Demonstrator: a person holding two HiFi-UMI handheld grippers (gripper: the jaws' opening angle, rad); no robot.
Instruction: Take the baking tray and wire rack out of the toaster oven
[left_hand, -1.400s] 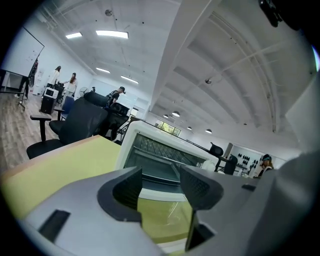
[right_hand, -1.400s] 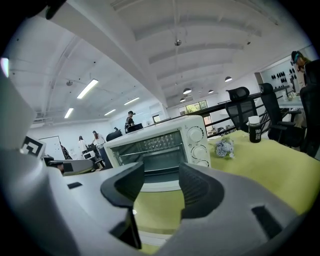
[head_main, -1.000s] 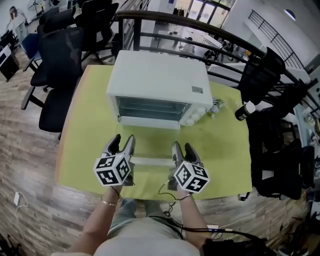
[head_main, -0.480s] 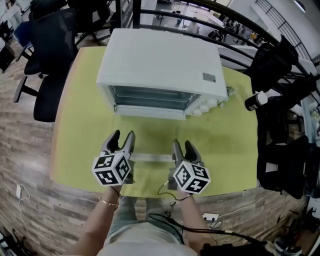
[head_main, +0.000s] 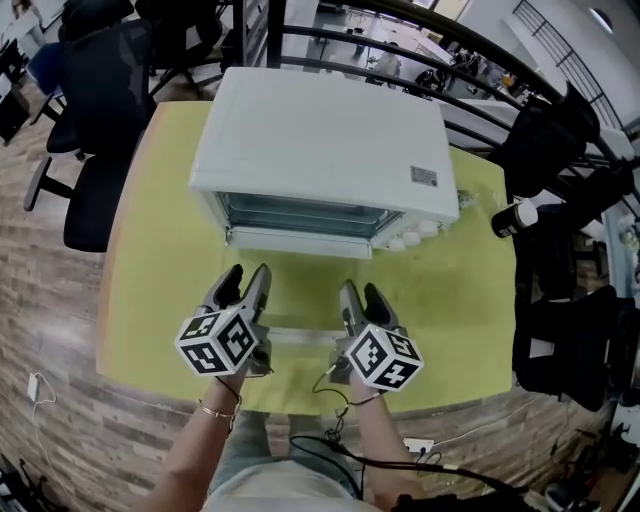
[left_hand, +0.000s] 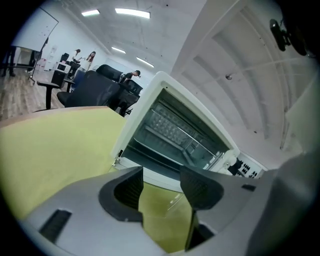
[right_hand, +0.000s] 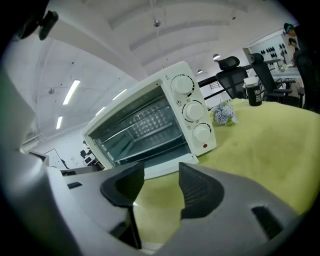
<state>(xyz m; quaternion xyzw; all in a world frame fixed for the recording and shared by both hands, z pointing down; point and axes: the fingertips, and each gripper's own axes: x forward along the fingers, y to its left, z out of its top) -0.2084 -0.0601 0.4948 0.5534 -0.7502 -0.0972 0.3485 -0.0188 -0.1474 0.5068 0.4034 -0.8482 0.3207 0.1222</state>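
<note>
A white toaster oven (head_main: 320, 150) stands at the back of the yellow-green table (head_main: 150, 280). Its glass door lies open and flat toward me, its white handle (head_main: 300, 335) between my two grippers. Inside, the wire rack (right_hand: 142, 131) shows as a shelf, with the baking tray (right_hand: 150, 147) below it; both also appear in the left gripper view, the rack (left_hand: 172, 134) above the tray (left_hand: 157, 152). My left gripper (head_main: 243, 283) and right gripper (head_main: 358, 300) are open and empty, short of the oven mouth. The left gripper (left_hand: 162, 182) and right gripper (right_hand: 160, 182) both look into the oven.
Three control knobs (right_hand: 192, 110) sit on the oven's right side. A small flower bunch (right_hand: 223, 112) and a dark cup (right_hand: 254, 93) stand on the table to the right. Black office chairs (head_main: 100, 130) stand at the left, a black railing (head_main: 400, 45) behind.
Both grippers have sunk a little toward the table, jaws unchanged. The head view has shifted closer, so the oven looks larger.
</note>
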